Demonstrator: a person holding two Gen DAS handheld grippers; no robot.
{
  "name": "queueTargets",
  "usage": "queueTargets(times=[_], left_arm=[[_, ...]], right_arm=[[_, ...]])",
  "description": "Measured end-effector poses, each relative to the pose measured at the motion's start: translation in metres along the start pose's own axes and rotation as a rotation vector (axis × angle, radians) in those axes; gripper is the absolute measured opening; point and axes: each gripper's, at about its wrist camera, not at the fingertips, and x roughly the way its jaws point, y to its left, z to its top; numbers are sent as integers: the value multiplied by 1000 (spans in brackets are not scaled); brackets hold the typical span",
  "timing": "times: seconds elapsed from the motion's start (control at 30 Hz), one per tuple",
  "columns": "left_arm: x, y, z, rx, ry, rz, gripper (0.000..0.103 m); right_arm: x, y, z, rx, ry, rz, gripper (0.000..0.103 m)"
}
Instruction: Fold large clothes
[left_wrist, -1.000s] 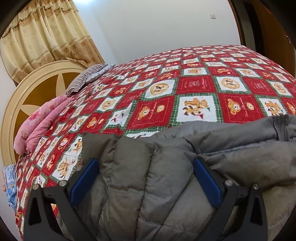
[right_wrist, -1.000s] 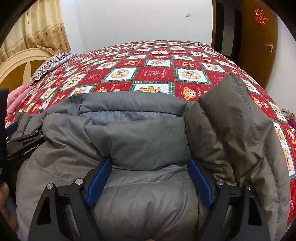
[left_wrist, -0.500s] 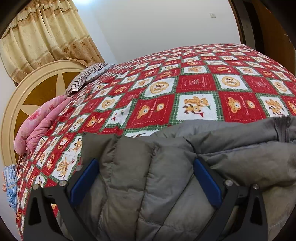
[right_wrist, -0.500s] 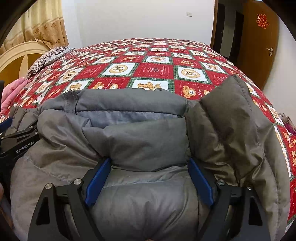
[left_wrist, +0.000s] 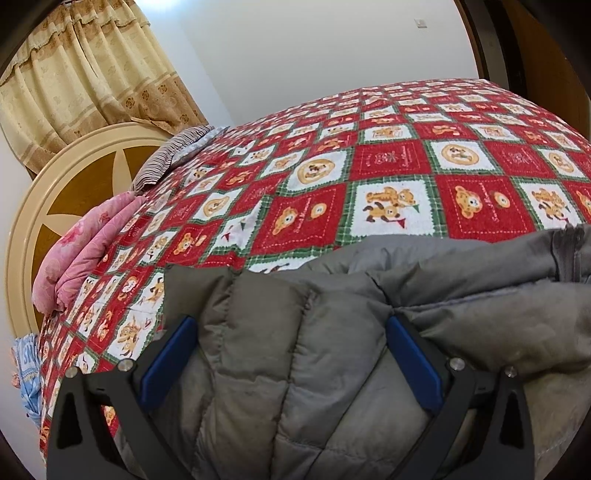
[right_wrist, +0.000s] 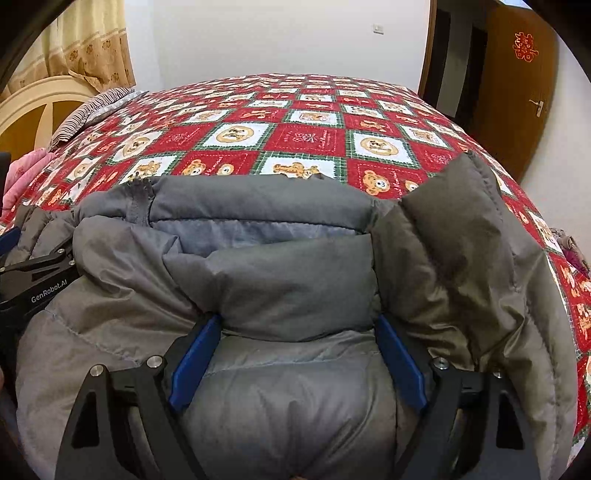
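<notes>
grey puffer jacket (right_wrist: 295, 288) bulges between both wide-spread tools, left tool (left_wrist: 291, 354) and right tool (right_wrist: 295, 354), pads clamping it.

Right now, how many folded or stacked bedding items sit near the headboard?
2. A striped pillow lies at the quilt's far-left corner, and a pink folded blanket lies nearer along the headboard. More may be hidden beyond the edge.

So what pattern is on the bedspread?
Red and white squares with teddy bears, edged in green plaid; the bedspread shows best in the right wrist view.
</notes>
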Motion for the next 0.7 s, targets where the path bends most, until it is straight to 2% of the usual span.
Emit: queueTargets(times=[0.07, 0.17, 0.23, 0.3, 0.37, 0.47, 0.5, 0.7], left_arm=[[-1, 0, 2, 8, 15, -2, 103], [-16, 17, 7, -15, 91, -21, 103], [-43, 34, 4, -68, 67, -74, 103], [-73, 52, -11, -102, -5, -137, 103], [-80, 51, -24, -78, -20, -134, 103], [-69, 38, -42, -9, 7, -89, 103], [-62, 35, -50, -7, 24, -78, 103], [-52, 34, -52, -38, 6, -93, 103]], right_arm=[[0, 1, 2, -7, 8, -6, 85], [-17, 2, 5, -12, 38, -30, 85], [-46, 2, 5, 27, -19, -24, 86], [-75, 10, 0, 33, -84, 1, 86], [-87, 25, -7, 11, -104, 12, 86], [-79, 47, -21, -33, -69, 19, 86], [-73, 54, -28, -52, -61, 10, 86], [-53, 63, -41, -104, -69, -61, 87]])
